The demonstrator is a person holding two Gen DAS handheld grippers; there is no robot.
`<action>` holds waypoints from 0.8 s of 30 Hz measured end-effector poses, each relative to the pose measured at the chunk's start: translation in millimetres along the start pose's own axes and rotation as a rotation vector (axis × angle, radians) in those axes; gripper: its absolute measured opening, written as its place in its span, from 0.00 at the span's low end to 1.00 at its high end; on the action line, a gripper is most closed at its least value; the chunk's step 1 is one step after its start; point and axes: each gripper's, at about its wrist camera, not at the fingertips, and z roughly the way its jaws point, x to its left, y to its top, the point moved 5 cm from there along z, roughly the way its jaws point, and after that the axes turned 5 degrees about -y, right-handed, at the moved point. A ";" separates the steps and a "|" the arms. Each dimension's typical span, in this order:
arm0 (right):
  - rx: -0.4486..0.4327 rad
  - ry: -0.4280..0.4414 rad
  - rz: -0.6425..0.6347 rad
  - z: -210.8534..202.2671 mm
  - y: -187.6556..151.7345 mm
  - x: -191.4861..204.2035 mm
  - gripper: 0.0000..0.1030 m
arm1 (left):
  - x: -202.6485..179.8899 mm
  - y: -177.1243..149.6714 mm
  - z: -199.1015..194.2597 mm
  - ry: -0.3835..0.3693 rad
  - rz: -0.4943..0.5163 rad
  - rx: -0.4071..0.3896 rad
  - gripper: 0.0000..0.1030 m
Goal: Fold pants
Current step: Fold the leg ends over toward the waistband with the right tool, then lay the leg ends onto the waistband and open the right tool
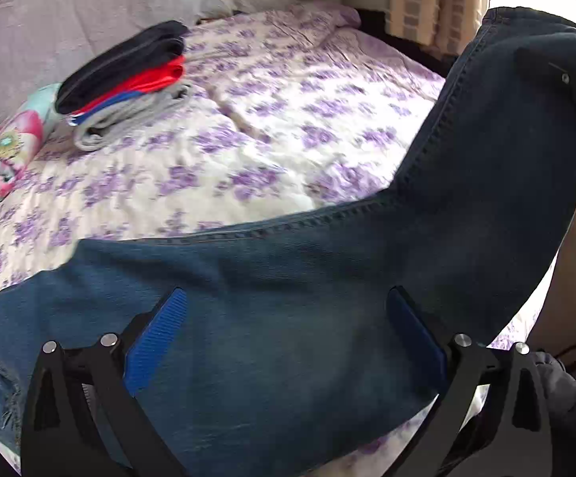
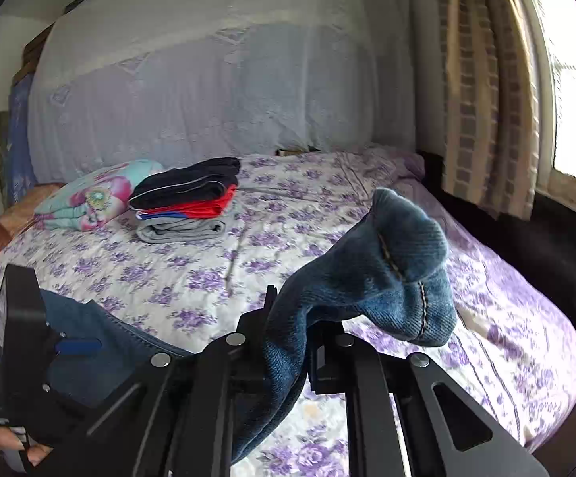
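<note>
Blue denim pants (image 1: pixel 288 298) lie across the near edge of the bed, one leg rising to the upper right. My left gripper (image 1: pixel 284 318) is open, its blue pads (image 1: pixel 157 338) spread wide just above the denim, holding nothing. My right gripper (image 2: pixel 288 334) is shut on the leg end of the pants (image 2: pixel 391 270), which bunches up above its fingers; it shows in the left wrist view (image 1: pixel 566 79) at the raised leg end. The left gripper shows at the left of the right wrist view (image 2: pixel 29 349) over the denim.
The bed has a purple floral cover (image 2: pixel 288 218). A stack of folded clothes (image 2: pixel 188 198), dark, red and grey, sits toward the far left beside a flowered pillow (image 2: pixel 93 194). A draped white cloth backs the bed; curtains (image 2: pixel 486 99) and a window stand right.
</note>
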 end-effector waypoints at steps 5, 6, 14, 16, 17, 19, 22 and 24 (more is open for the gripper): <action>-0.041 0.015 -0.423 -5.2 7.3 119.3 0.13 | 120.5 -14.9 -86.1 0.141 -0.309 -0.142 0.95; -0.046 0.017 -0.507 -2.3 -0.7 144.9 0.13 | 145.0 -22.7 -102.5 0.178 -0.374 -0.162 0.95; -0.047 -0.071 -1.042 33.0 -121.7 274.2 0.14 | 221.7 -88.5 -144.6 0.277 -0.602 -0.163 0.95; -0.032 -0.035 -0.996 27.7 -113.4 270.6 0.14 | 218.0 -97.0 -137.1 0.262 -0.601 -0.139 0.95; -0.031 -0.009 -0.958 22.9 -106.7 267.3 0.13 | 215.8 -99.0 -132.6 0.251 -0.600 -0.128 0.95; -0.061 0.006 -0.940 8.9 -98.6 262.1 0.13 | 211.2 -99.6 -126.3 0.224 -0.601 -0.121 0.95; -0.063 0.028 -0.962 0.8 -103.3 259.6 0.13 | 203.3 -93.8 -122.4 0.216 -0.579 -0.127 0.95; -0.023 0.050 -0.993 7.6 -116.7 260.5 0.17 | 200.3 -91.1 -119.9 0.212 -0.571 -0.126 0.95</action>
